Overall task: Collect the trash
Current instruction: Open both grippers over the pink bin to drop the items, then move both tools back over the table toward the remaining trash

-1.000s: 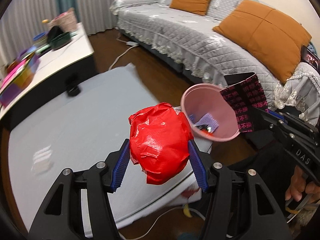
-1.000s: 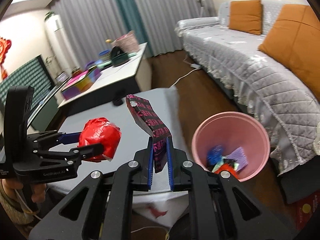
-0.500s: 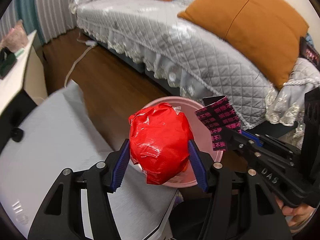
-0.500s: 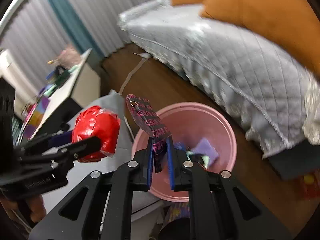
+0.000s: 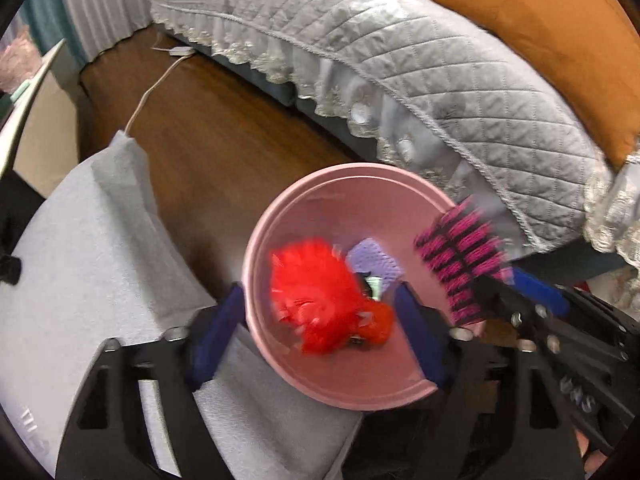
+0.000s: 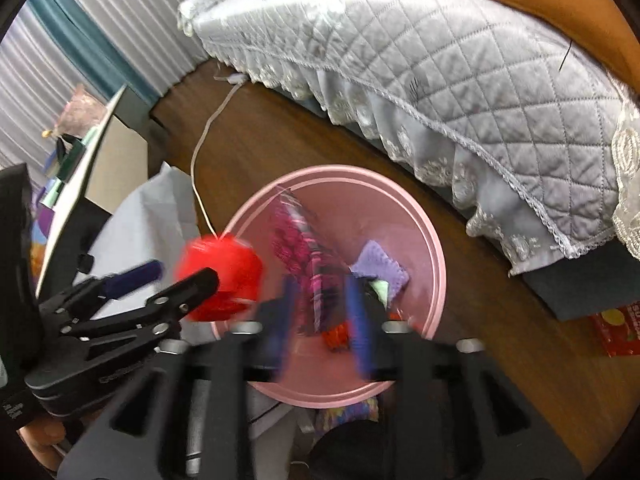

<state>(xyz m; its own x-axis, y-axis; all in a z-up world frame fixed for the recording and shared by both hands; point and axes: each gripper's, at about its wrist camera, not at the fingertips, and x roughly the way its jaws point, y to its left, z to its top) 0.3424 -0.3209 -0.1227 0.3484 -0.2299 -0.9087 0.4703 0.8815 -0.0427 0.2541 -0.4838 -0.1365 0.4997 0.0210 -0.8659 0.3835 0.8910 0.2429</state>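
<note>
Now red wad (image 5: 324, 296) between left tool (image 5: 320, 332) pads, untouched.

- bin (image 5: 280, 216): plain pink, inside and rim
- crumpled wrapper (image 5: 320, 296): bright red, glossy
- packet (image 5: 460, 264): black, magenta print in rows
- scrap in bin (image 5: 374, 262): lilac, fine grid texture
- tongs pads (image 5: 216, 332): blue; frames black
- worktop cloth (image 5: 80, 260): flat light grey
- sofa cover (image 5: 420, 60): silver-grey diamond quilting, whitish lace hem
- cushion (image 5: 560, 32): burnt orange
- floor (image 5: 224, 136): dark brown wood grain
- curtains (image 6: 100, 20): grey-white pleats, one teal strip

Both hand-held grippers, left (image 5: 320, 320) and right (image 6: 320, 312), point steeply down, jaws opening.
</note>
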